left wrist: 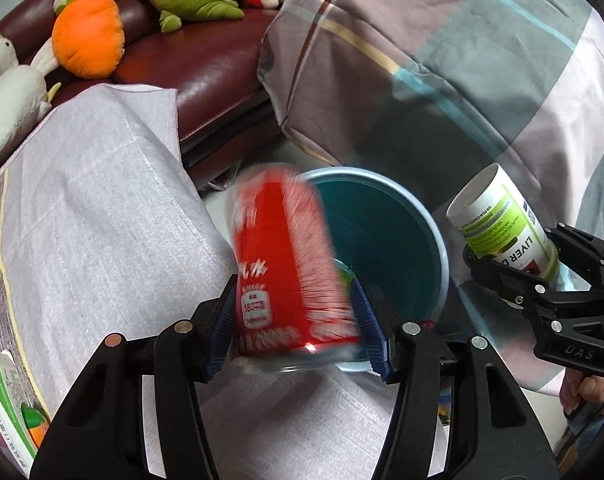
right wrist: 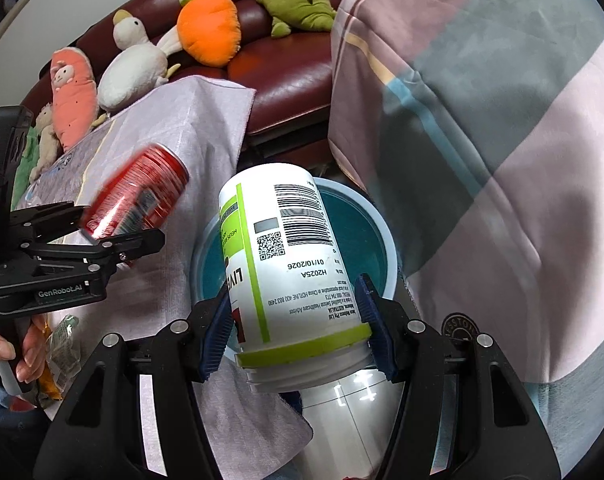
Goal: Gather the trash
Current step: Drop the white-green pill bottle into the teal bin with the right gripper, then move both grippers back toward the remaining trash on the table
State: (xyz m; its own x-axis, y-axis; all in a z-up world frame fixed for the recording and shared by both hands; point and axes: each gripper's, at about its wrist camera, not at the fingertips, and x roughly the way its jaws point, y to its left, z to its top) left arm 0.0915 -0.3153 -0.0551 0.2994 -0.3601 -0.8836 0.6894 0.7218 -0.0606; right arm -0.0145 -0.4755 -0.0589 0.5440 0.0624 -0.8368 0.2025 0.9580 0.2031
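Note:
My left gripper (left wrist: 298, 320) is shut on a red drink can (left wrist: 290, 264), blurred with motion, held just left of a teal bin (left wrist: 386, 240) with a pale blue rim. My right gripper (right wrist: 296, 328) is shut on a white supplement bottle (right wrist: 290, 264) with a green label and barcode, held over the near rim of the bin (right wrist: 358, 224). The bottle (left wrist: 506, 224) and right gripper (left wrist: 530, 280) also show in the left wrist view, right of the bin. The can (right wrist: 142, 200) and left gripper (right wrist: 102, 236) show in the right wrist view, left of the bin.
A white cloth (left wrist: 94, 200) covers a table on the left, with a green carton (left wrist: 6, 408) at its near edge. A checked blanket (left wrist: 442, 60) hangs on the right. A dark red sofa (left wrist: 206, 64) behind holds several plush toys (left wrist: 88, 36). Wrappers (right wrist: 62, 344) lie lower left.

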